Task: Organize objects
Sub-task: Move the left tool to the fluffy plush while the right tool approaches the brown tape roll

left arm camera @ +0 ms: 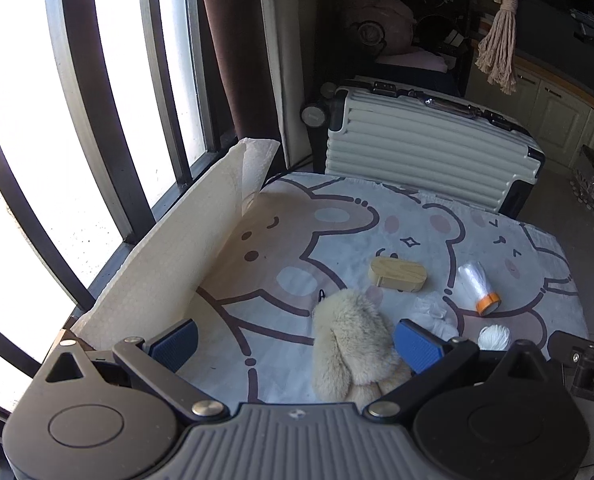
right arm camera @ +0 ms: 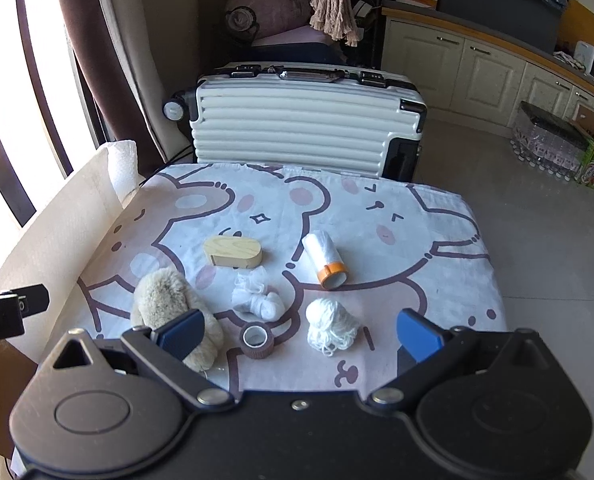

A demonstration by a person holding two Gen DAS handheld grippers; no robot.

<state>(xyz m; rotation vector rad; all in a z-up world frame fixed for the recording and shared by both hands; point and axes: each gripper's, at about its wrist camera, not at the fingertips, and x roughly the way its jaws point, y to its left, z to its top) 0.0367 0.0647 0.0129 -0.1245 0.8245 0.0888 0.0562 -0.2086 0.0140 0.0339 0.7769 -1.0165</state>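
Observation:
A table with a cartoon-bear cloth (right arm camera: 417, 216) holds a beige plush toy (right arm camera: 165, 300), a wooden oval box (right arm camera: 233, 253), a white roll with an orange cap (right arm camera: 324, 258), a crumpled white mesh bundle (right arm camera: 257, 298), a brown tape roll (right arm camera: 257, 338) and a white yarn ball (right arm camera: 331, 324). My left gripper (left arm camera: 297, 342) is open above the near edge, the plush toy (left arm camera: 353, 340) by its right finger. My right gripper (right arm camera: 299, 332) is open, with the tape roll and yarn between its fingers and below them. The wooden box (left arm camera: 397, 274), capped roll (left arm camera: 477, 286) and yarn (left arm camera: 495, 337) show in the left view.
A white ribbed suitcase (right arm camera: 305, 124) stands behind the table. A paper sheet (left arm camera: 165, 256) stands along the table's left edge by the window (left arm camera: 25, 120). Cream cabinets (right arm camera: 489, 68) and packaged goods (right arm camera: 557, 148) are at the right on the floor.

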